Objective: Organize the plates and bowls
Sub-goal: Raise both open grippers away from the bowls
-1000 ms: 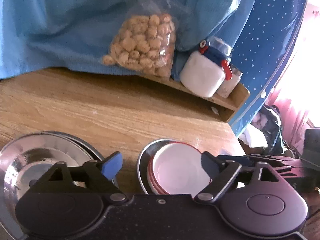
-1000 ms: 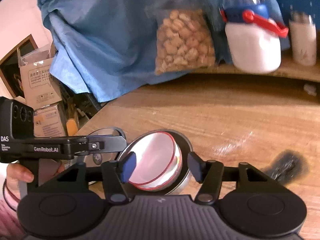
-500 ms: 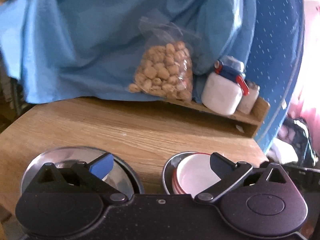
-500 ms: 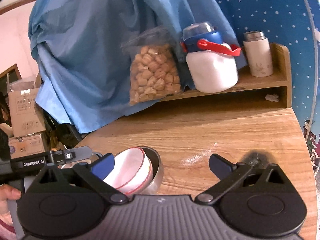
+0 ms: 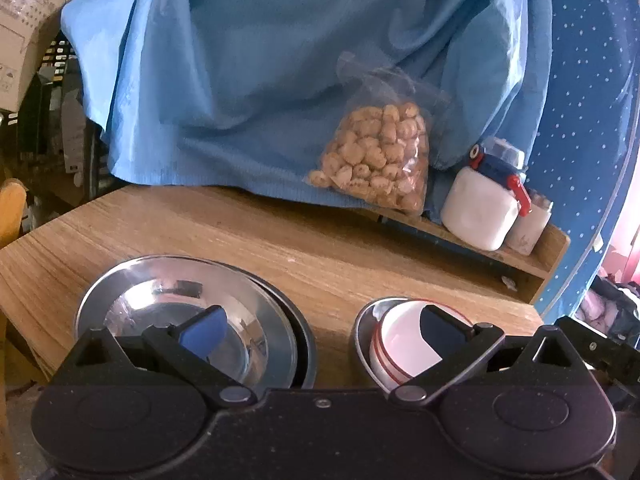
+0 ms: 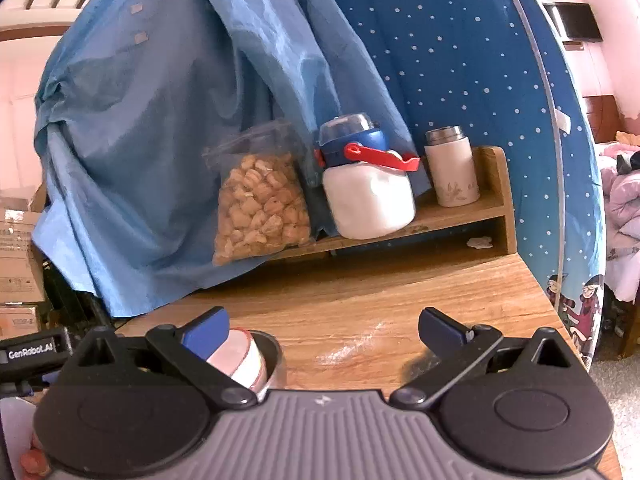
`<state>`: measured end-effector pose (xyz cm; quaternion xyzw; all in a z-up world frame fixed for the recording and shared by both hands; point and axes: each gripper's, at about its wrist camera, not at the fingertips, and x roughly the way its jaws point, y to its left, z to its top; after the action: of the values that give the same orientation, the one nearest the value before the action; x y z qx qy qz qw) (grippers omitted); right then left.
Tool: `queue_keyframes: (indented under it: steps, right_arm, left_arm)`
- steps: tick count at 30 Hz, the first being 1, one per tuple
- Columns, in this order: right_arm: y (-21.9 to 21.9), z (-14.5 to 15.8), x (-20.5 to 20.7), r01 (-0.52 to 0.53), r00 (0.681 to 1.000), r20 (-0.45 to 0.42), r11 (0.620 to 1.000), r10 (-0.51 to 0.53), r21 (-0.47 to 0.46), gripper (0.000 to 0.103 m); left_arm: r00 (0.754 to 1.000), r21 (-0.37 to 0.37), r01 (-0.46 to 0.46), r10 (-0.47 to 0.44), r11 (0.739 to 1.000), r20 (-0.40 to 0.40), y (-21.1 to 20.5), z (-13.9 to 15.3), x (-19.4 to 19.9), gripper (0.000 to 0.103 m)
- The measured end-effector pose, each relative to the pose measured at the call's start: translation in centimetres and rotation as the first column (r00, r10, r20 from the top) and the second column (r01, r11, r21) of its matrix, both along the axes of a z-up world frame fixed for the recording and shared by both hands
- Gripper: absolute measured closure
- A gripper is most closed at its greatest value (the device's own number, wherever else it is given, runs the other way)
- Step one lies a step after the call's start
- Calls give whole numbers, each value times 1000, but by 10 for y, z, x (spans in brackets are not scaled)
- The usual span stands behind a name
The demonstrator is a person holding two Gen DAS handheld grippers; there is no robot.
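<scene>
Shiny steel plates (image 5: 168, 300) sit stacked at the near left of the wooden table (image 5: 280, 248). To their right, white bowls with red rims (image 5: 400, 328) nest inside a steel bowl (image 5: 366, 320). My left gripper (image 5: 322, 326) hovers above the near table edge, open and holding nothing, one finger over each stack. In the right wrist view the same bowl stack (image 6: 248, 356) peeks out behind the left finger. My right gripper (image 6: 324, 326) is open and empty over bare wood.
A low wooden shelf (image 6: 452, 216) at the back carries a bag of snacks (image 6: 260, 208), a white jar with a blue lid and red handle (image 6: 366, 192) and a white flask (image 6: 454, 168). Blue cloth (image 5: 280, 60) hangs behind. A dark scorch mark and white powder (image 6: 352, 348) mark the table.
Both grippers pulled back from the dishes and tilted up, so more of the shelf and cloth shows. The right gripper's jaws spread wide, off the bowl stack; the left opened slightly more.
</scene>
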<state>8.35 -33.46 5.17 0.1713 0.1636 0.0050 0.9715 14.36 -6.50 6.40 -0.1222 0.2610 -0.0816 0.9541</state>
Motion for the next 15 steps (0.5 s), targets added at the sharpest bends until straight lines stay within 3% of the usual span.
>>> queue_keyframes:
  steps: [5, 15]
  right_arm:
    - [-7, 1, 2, 21, 999, -25, 1000, -22, -4, 0]
    - [-13, -8, 16, 12, 997, -83, 999, -9, 37, 0]
  left_arm:
    - [1000, 45, -1, 2, 999, -11, -4, 1, 5, 1]
    - [1000, 51, -6, 8, 999, -26, -1, -1, 13, 1]
